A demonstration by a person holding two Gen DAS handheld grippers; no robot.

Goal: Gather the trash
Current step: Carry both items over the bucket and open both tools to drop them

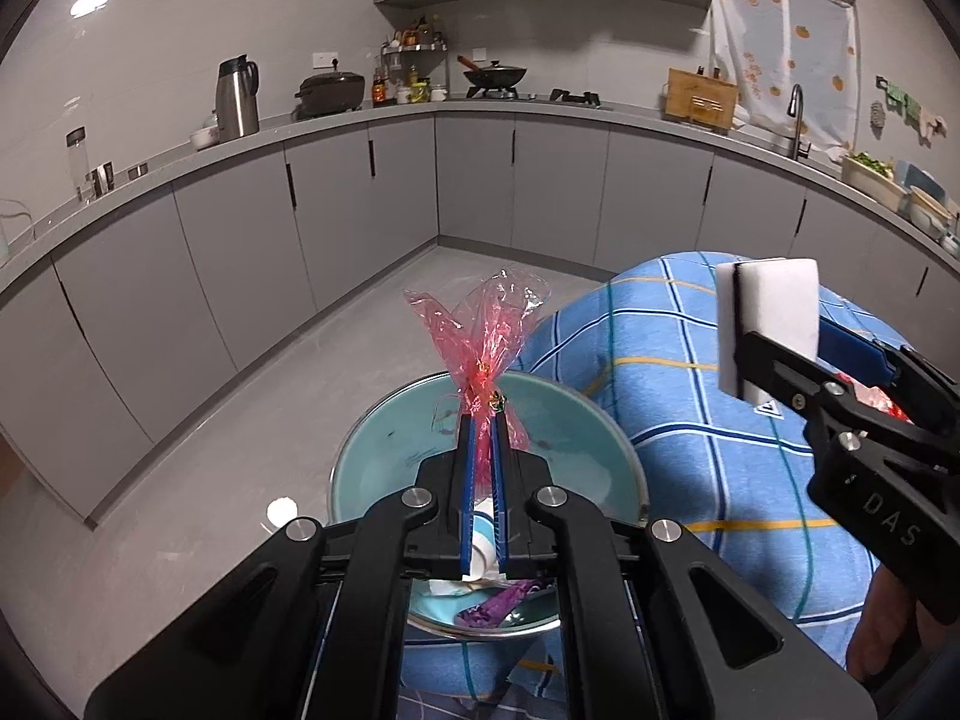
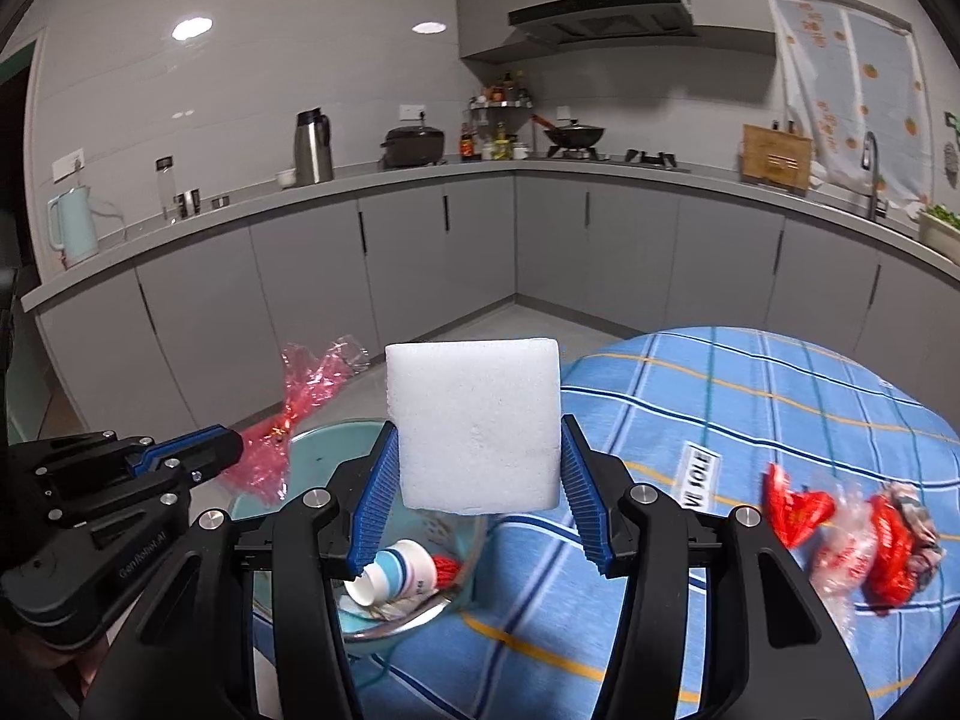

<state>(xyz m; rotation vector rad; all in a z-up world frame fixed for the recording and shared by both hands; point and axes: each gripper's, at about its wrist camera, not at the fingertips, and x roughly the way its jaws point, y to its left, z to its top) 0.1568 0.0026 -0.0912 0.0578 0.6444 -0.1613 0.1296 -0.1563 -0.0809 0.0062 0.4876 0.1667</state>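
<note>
In a grey kitchen, the blue checked tablecloth (image 2: pixel 750 396) carries a teal bowl (image 2: pixel 312 450) at its left edge already holding a paper cup (image 2: pixel 396 570) and scraps, above which the left gripper (image 1: pixel 483 426) pinches a pink cellophane wrapper (image 1: pixel 486 330) and the right gripper (image 2: pixel 480 468) clamps a white foam block (image 2: pixel 474 426), while red wrappers (image 2: pixel 852 534) near the right edge remain.

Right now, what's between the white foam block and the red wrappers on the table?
In the right wrist view, only the right gripper's blue finger and bare blue checked tablecloth separate the white foam block from the red wrappers.
</note>
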